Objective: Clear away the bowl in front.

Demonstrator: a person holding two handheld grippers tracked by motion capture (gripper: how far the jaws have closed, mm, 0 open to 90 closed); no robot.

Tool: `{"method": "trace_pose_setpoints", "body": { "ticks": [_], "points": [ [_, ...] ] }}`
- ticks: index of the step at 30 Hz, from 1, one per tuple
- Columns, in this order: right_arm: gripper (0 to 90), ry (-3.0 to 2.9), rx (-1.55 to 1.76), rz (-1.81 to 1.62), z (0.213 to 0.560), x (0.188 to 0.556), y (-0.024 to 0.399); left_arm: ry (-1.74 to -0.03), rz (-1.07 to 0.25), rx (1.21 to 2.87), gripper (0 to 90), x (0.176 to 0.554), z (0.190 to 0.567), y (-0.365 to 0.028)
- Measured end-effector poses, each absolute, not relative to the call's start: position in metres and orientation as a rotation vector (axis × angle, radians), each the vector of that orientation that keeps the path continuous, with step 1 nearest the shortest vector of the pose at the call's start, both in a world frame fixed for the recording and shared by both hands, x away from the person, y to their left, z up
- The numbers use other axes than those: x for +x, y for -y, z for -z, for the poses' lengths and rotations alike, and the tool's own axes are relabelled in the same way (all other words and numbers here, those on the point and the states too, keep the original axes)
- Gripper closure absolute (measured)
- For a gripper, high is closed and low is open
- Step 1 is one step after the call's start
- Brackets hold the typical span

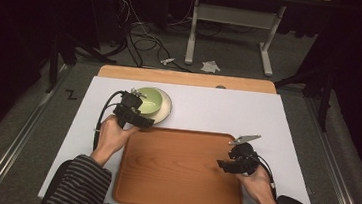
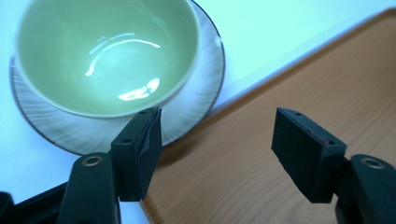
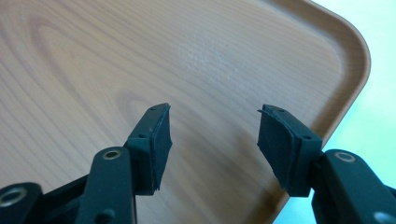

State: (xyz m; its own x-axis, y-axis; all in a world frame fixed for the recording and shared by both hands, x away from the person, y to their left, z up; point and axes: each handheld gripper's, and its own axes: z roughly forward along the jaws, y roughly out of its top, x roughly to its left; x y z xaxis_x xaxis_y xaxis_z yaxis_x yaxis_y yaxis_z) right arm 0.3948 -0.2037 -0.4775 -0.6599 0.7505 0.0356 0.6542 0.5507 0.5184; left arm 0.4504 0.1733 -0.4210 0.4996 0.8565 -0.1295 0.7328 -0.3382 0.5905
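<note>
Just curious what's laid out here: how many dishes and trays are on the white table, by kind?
Green bowl: 1
White plate under it: 1
Wooden tray: 1
Total: 3

Striped dark-and-grey sleeves [image 1: 84,173], black two-jaw grippers, ribbed pads [image 3: 161,140], brass-looking rivets, black trailing cables [image 1: 101,117]

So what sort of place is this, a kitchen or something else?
Probably a lab or recording studio, not a kitchen. The white table stands amid dark curtains, loose cables trail across the floor behind it, and a person holds a claw in each hand over a wooden tray beside a green bowl.
</note>
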Motion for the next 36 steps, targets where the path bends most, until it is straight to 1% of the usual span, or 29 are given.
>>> {"method": "trace_pose_setpoints", "body": {
  "ticks": [10, 18, 20, 22, 25, 32, 34, 36],
  "points": [
    [45.4, -2.585, 1.186, -0.764, 0.476, 0.395, 0.205, -1.358, -0.293, 2.103, 32.5, 0.465, 0.415, -0.190],
    [45.5, -2.574, 1.164, -0.778, 0.474, 0.393, 0.204, -1.412, -0.265, 2.078, 32.0, 0.476, 0.417, -0.198],
    [45.5, -2.576, 1.160, -0.781, 0.474, 0.394, 0.205, -1.419, -0.283, 2.073, 32.3, 0.477, 0.415, -0.200],
    [45.6, -2.572, 1.159, -0.784, 0.474, 0.393, 0.205, -1.433, -0.273, 2.057, 33.8, 0.480, 0.415, -0.204],
    [45.8, -2.571, 1.164, -0.791, 0.473, 0.393, 0.206, -1.458, -0.287, 2.051, 34.1, 0.484, 0.416, -0.209],
    [45.9, -2.572, 1.154, -0.793, 0.473, 0.392, 0.205, -1.519, -0.266, 2.013, 33.4, 0.497, 0.421, -0.219],
    [45.8, -2.569, 1.156, -0.793, 0.473, 0.392, 0.205, -1.525, -0.246, 2.015, 32.9, 0.503, 0.424, -0.221],
    [45.5, -2.574, 1.174, -0.785, 0.474, 0.393, 0.204, -1.532, -0.259, 2.031, 32.6, 0.508, 0.426, -0.220]
  ]
}}
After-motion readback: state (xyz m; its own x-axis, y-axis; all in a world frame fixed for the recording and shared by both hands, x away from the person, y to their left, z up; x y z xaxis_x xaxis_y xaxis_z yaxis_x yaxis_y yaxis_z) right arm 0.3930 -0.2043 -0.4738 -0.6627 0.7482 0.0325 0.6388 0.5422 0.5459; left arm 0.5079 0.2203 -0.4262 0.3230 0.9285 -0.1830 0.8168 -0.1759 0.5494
